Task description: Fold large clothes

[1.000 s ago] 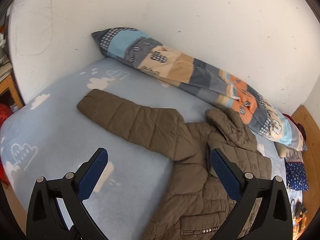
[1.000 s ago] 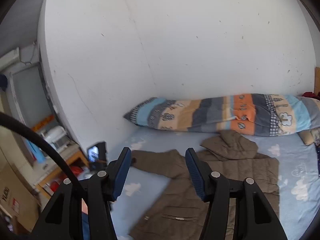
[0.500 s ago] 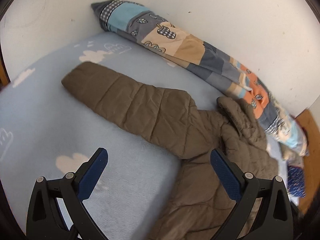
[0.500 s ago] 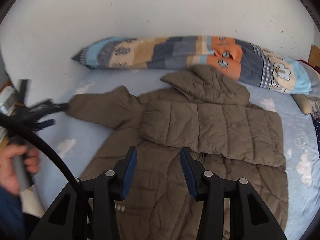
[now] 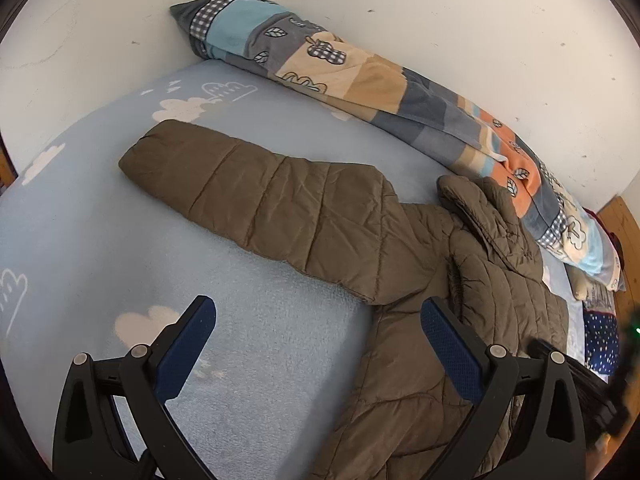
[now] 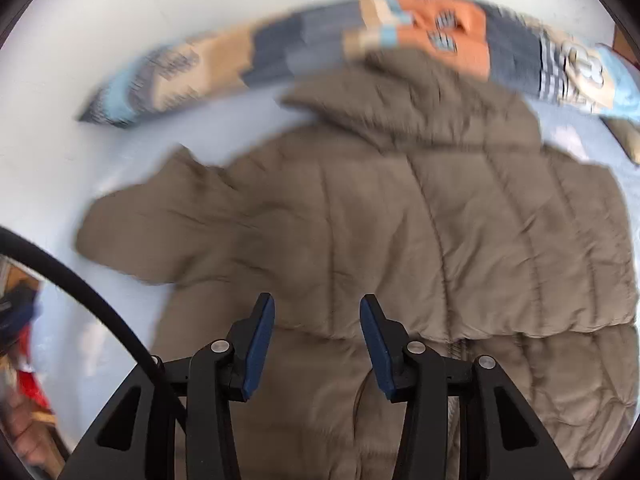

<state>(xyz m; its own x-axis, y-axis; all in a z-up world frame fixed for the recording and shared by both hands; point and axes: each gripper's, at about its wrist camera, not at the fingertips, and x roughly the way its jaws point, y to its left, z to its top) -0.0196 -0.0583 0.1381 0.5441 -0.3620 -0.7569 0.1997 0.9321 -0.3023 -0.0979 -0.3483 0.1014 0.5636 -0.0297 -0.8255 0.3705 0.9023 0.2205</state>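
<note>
Light-blue cloud-print bed carries a brown puffer jacket, one sleeve outstretched toward ten o'clock, unfolded. Left gripper is held wide open, right gripper half-open; nothing is gripped.

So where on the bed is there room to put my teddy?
Bare blue sheet lies below the jacket's spread sleeve, and a strip between that sleeve and the rolled quilt. The right side is crowded: jacket body and hood touch the quilt.
</note>
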